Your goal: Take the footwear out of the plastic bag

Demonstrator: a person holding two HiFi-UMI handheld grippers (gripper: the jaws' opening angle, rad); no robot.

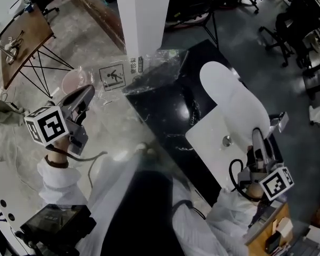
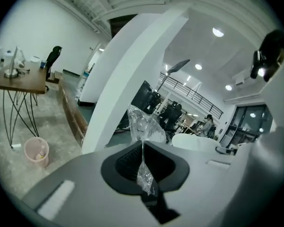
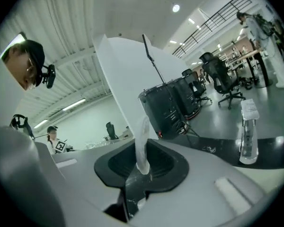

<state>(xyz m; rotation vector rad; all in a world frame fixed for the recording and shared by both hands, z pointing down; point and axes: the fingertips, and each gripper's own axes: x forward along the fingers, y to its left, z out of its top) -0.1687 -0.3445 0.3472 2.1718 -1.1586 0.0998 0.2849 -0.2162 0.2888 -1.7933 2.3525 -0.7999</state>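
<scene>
Wooden desk (image 1: 21, 41) way off past the left side of the black table (image 1: 165, 116), pink bin (image 1: 74, 81) a little nearer to it, both on the pale floor (image 1: 90, 36). Next up, left gripper (image 1: 87, 96), hanging out over that floor just left of the table, jaws clamped shut on a crinkled strip of the clear plastic bag (image 1: 149, 63). Just thin film between the pads in the left gripper view. Bag stretched from there over to the table's far left corner, bunched up right by the white pillar (image 1: 144, 20) behind that corner, printed label (image 1: 112, 78) facing up on the part hanging off the table's left edge. Moving onto the table's right half: white slipper (image 1: 232, 95), lying flat and outside the bag, long rounded sole shape pointing to the far side. Second flat white piece (image 1: 213, 137) touching it on the near side, can't tell if another slipper or part of the same one. Right gripper (image 1: 256, 137) at the table's near right edge, closed on the white slipper's thin edge, seen edge-on between the pads in the right gripper view. Office chairs (image 1: 288, 31) well beyond the table's right side.
</scene>
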